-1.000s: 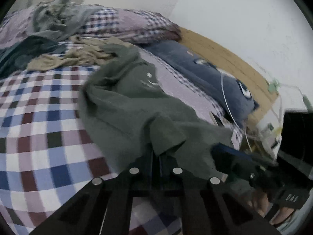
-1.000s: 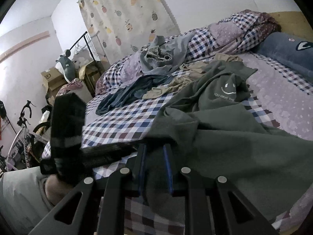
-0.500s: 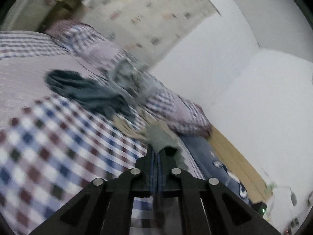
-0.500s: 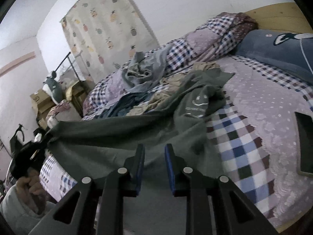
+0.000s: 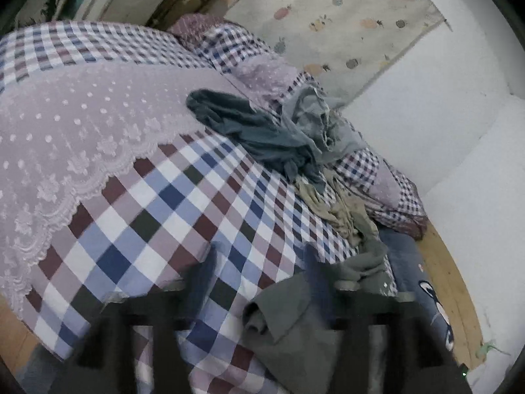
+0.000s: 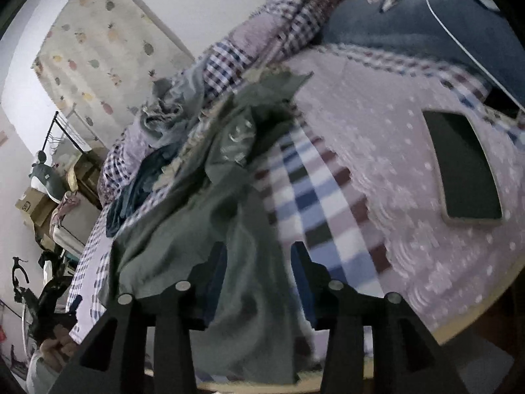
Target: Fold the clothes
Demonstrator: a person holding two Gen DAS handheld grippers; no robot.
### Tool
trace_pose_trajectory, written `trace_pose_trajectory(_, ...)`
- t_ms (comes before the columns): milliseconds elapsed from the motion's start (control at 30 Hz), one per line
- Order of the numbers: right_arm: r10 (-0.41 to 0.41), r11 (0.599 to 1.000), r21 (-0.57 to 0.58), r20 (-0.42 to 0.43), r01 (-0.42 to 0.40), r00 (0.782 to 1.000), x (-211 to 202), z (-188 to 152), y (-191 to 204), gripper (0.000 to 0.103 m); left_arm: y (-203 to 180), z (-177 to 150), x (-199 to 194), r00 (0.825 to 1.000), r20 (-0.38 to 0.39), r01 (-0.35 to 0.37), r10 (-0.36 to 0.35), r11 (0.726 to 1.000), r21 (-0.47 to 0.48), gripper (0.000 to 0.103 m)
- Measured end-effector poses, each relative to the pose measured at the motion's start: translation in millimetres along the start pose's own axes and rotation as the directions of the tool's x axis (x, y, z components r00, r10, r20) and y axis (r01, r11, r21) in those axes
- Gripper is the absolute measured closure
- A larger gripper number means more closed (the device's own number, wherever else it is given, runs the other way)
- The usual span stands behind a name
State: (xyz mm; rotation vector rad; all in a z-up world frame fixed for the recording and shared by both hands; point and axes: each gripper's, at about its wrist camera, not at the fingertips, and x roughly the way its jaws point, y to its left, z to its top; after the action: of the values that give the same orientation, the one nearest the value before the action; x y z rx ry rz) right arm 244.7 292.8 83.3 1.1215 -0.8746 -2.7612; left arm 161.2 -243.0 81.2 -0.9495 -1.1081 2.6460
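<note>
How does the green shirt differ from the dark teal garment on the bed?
The green shirt is stretched long, reaching the near edge of the bed; the teal garment lies bunched up farther back. The green shirt shows a pale print; the teal garment looks plain. Both are unfolded.

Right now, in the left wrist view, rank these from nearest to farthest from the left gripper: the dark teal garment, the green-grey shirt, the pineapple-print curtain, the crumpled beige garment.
1. Green-grey shirt: at the left gripper, lower right.
2. Crumpled beige garment: right of centre, mid-bed.
3. Dark teal garment: centre, further up the bed.
4. Pineapple-print curtain: on the far wall, top.
</note>
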Motion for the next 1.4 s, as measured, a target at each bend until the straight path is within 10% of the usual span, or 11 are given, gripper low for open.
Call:
trace_pose_trajectory(200, -0.019, 0.999, -0.036, -0.047, 0.017, 0.999, -5, -11, -9, 0.058, 0, -16, 37, 0.982, -0.187, -0.017, 0.028, 0.998, 0.058, 0.03)
trace_pose_trajectory(400, -0.042, 0.993, -0.11, -0.107, 0.03, 0.993, -4, -26, -8, 0.058, -45, -36, 43, 0.974, -0.219, 0.015, 0.053, 0.954, 0.298, 0.03)
trace_pose_trajectory(533, -0.061, 0.986, -0.162, -0.146, 0.037, 0.987, -3, -35, -7, 0.059, -86, -59, 35, 0.981, -0.12, -0.058, 0.15, 0.827, 0.56, 0.03)
trace_pose_trajectory(733, -0.099, 0.967, -0.251, -0.235, 0.038, 0.967, 12, -52, -1, 0.058, -108, -96, 67, 0.944, -0.068, -0.16, 0.323, 0.628, 0.762, 0.031)
trace_pose_trajectory(800, -0.115, 0.958, -0.283, -0.27, 0.035, 0.956, 20, -59, 2, 0.059, -104, -99, 79, 0.927, -0.035, -0.209, 0.374, 0.591, 0.779, 0.058)
trace_pose_trajectory(867, -0.132, 0.949, -0.315, -0.305, 0.031, 0.943, 28, -65, 5, 0.059, -94, -89, 84, 0.914, -0.029, -0.252, 0.404, 0.622, 0.741, 0.095)
trace_pose_trajectory(1000, -0.131, 0.941, -0.339, -0.346, 0.006, 0.929, 38, -71, 9, 0.06, -50, -38, 66, 0.959, -0.033, -0.237, 0.282, 0.86, 0.452, 0.098)
trace_pose_trajectory(1067, -0.123, 0.937, -0.348, -0.354, -0.009, 0.927, 39, -73, 12, 0.06, -23, -17, 57, 0.971, -0.022, -0.223, 0.238, 0.933, 0.281, 0.098)
trace_pose_trajectory(1333, -0.117, 0.932, -0.363, -0.365, -0.025, 0.923, 45, -76, 19, 0.06, 31, -2, 50, 0.974, -0.052, -0.22, 0.219, 0.976, -0.003, 0.092)
trace_pose_trajectory(1400, -0.12, 0.93, -0.367, -0.369, -0.026, 0.922, 46, -75, 20, 0.06, 35, -1, 45, 0.983, -0.05, -0.177, 0.176, 0.984, -0.032, 0.061)
